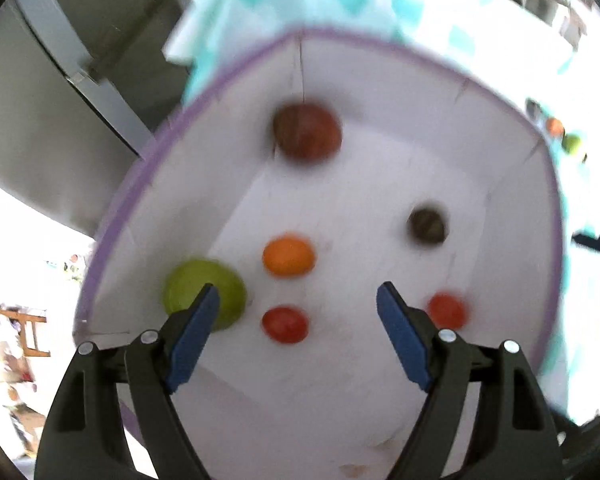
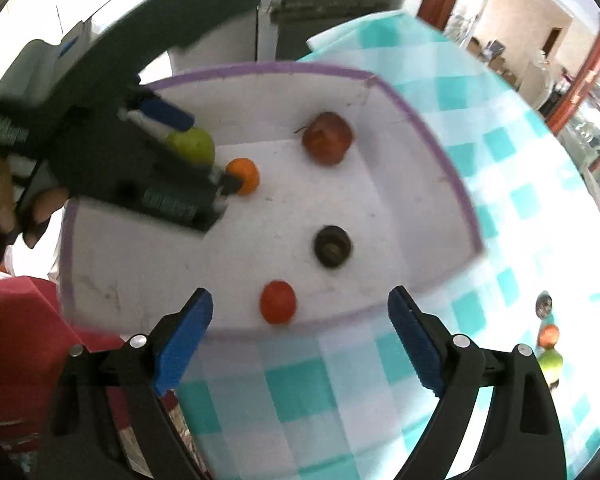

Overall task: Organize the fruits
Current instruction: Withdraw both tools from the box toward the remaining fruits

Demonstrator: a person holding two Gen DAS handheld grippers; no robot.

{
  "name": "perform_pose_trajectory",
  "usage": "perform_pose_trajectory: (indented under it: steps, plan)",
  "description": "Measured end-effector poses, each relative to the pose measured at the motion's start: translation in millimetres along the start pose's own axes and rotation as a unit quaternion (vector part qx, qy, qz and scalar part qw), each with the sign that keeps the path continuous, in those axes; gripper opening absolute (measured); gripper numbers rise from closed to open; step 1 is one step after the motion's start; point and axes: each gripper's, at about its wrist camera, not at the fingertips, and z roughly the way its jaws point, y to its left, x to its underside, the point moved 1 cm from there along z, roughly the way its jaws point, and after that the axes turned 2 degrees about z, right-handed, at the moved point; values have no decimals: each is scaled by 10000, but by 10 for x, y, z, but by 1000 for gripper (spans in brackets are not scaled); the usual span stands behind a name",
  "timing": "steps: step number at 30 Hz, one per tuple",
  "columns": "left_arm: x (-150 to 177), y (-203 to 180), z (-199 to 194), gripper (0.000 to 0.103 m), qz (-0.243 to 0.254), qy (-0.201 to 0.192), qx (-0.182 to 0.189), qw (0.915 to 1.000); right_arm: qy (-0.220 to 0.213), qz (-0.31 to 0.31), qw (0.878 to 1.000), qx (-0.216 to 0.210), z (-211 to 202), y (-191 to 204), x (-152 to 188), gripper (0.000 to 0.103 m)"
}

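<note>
A white box with a purple rim [image 1: 380, 52] [image 2: 432, 132] holds several fruits: a red apple [image 1: 307, 131] [image 2: 327, 137], an orange [image 1: 288, 256] [image 2: 245, 175], a green fruit [image 1: 196, 288] [image 2: 194, 146], two small red fruits [image 1: 285, 324] [image 1: 447, 310], one of which shows in the right wrist view [image 2: 277, 302], and a dark round fruit [image 1: 427, 225] [image 2: 332, 246]. My left gripper [image 1: 298, 300] is open and empty above the box floor; it also shows in the right wrist view [image 2: 200, 150] over the green fruit. My right gripper [image 2: 300, 320] is open and empty at the box's near rim.
The box stands on a table with a teal-and-white checked cloth [image 2: 500, 184] [image 1: 452, 12]. More fruits lie on the cloth at the right: an orange-red one [image 2: 549, 335] and a green one [image 2: 550, 362]. A red garment [image 2: 24, 340] is at the left.
</note>
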Motion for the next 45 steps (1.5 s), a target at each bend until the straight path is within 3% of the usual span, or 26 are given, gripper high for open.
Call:
perform_pose_trajectory:
  steps: [3,6,10,14,19,28,32,38,43,45]
  plan:
    - [-46,-241,-354,91,-321,-698,-104,9970,-236,178,9996,42,-148,-114,204,86]
    - [-50,-639,-734,100,-590,-1533,-48,9864,-406,409,9983,111,-365,-310,487,86]
    - [29,-1252,-1114,101,-463,-2046,97,9777,-399,832,9956,154,-504,-596,906,86]
    - [124,-1908,-1105,101,65,-1872,252,9820,-340,1248,9913,227,-636,-857,1309,86]
    - [232,-2428,-980,101,608,-1567,296,9853,-262,1981,9793,334,-694,-1198,1816,86]
    - [213,-3151,-673,101,1559,-1177,384,9800,74,3355,9403,566,-527,-1782,2600,86]
    - [206,-3410,-515,101,2023,-1038,503,9725,295,3691,9264,679,-371,-1930,2795,86]
    - [0,-3632,-126,101,2380,-720,784,9654,389,3769,9185,1130,-236,-2143,2865,86]
    - [-284,-3696,155,101,2484,-590,991,9618,191,4303,8910,1434,-158,-2438,2890,86]
    - [-416,-3716,315,101,2432,-497,1118,9622,83,4563,8765,1532,-131,-2518,2916,82]
